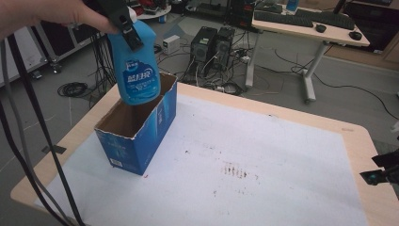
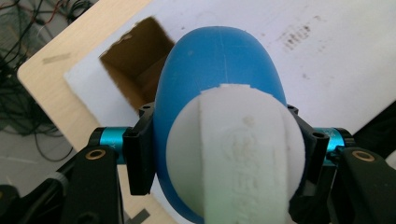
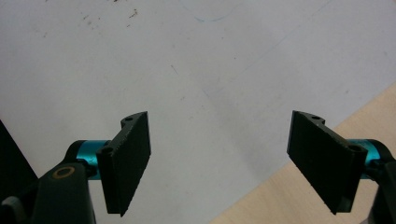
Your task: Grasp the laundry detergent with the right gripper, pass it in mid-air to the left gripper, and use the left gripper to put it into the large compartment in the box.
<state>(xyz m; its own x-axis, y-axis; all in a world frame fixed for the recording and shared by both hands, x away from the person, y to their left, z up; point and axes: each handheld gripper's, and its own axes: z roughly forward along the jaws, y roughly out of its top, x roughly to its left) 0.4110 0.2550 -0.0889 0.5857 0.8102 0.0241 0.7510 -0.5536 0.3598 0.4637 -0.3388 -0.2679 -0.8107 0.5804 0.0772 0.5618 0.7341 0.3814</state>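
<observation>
Overhead, left tongs (image 1: 126,26) dangle the bottle (image 1: 137,70) above the box (image 1: 136,134).

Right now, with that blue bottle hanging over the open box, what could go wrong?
The blue bottle hangs over the box rim, not its middle, so it might catch the cardboard edge. The left hand-held gripper clamps only near the white cap, so the bottle could swing or slip.

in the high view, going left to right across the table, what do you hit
trailing cables → blue bottle held in the left gripper, hanging over the open blue cardboard box → brown stains on the white mat → right gripper at the table's right edge
</observation>
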